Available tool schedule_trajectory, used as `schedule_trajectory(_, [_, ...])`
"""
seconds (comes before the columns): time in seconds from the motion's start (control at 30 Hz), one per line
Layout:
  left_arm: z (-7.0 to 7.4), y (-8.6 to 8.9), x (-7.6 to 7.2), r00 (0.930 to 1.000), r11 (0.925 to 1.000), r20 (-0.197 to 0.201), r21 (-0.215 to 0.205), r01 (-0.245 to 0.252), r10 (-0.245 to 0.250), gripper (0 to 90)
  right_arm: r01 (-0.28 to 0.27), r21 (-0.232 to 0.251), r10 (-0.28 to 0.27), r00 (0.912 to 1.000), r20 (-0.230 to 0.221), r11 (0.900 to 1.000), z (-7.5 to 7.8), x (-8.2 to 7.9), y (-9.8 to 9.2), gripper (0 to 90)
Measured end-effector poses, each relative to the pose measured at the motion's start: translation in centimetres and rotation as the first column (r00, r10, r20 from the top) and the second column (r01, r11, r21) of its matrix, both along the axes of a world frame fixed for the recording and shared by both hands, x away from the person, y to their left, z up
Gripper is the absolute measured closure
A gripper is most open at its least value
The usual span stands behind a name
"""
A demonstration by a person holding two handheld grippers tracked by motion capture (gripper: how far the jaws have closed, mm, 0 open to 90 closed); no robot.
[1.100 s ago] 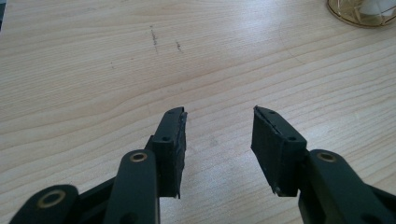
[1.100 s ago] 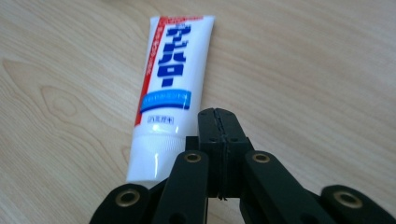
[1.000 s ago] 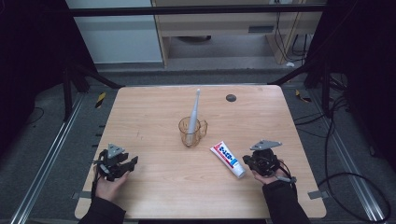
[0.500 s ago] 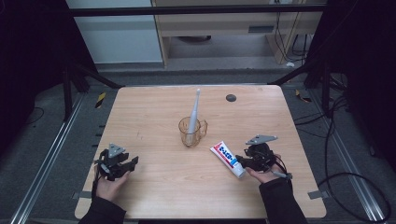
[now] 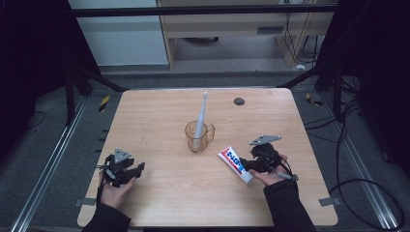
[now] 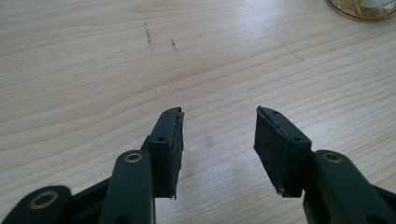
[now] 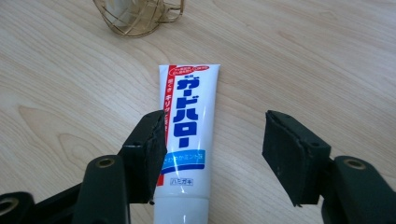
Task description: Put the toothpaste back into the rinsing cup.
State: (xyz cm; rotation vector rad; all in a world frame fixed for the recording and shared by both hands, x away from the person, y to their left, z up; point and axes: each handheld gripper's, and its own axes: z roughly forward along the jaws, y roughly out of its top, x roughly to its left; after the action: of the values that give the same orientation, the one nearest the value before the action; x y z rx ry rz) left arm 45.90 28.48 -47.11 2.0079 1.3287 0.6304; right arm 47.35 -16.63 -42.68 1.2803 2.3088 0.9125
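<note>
One toothpaste tube (image 7: 187,140) flat, right of cup (image 5: 198,137) | one toothbrush (image 5: 200,116) in cup | right gripper (image 7: 212,156) jaws just opening, astride tube, unclamped | left gripper (image 6: 218,149) open, empty.

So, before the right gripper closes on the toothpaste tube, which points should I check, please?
1. Right gripper open, its jaws just opened: ok.
2. Toothpaste tube lying flat on the table: ok.
3. Tube centred between the jaws: not ok, it sits close to the left one.
4. Cup with the toothbrush apart from the tube: ok.
5. Left gripper open, nothing between its jaws: ok.
</note>
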Motion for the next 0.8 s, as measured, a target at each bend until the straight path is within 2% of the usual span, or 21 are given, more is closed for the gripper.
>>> schedule_trajectory(0.13, [0.0, -0.1, 0.0, 1.0, 1.0, -0.002, 0.0, 0.0, 0.0, 51.1, -0.016, -0.011, 0.016, 0.9996, -0.023, 1.0, 0.0, 0.3, 0.7, 38.9])
schedule_trajectory(0.47, [-0.1, 0.0, 0.2, 1.0, 1.0, -0.008, -0.002, 0.002, -0.002, 50.8, -0.037, -0.029, 0.036, 0.9989, -0.03, 0.999, 0.0, 0.9, 1.5, 41.1])
schedule_trajectory(0.8, [-0.1, 0.0, 0.2, 0.9999, 1.0, -0.011, -0.003, 0.006, -0.006, 50.8, -0.049, -0.033, 0.046, 0.9949, -0.09, 0.998, -0.8, 1.5, 2.5, 40.1])
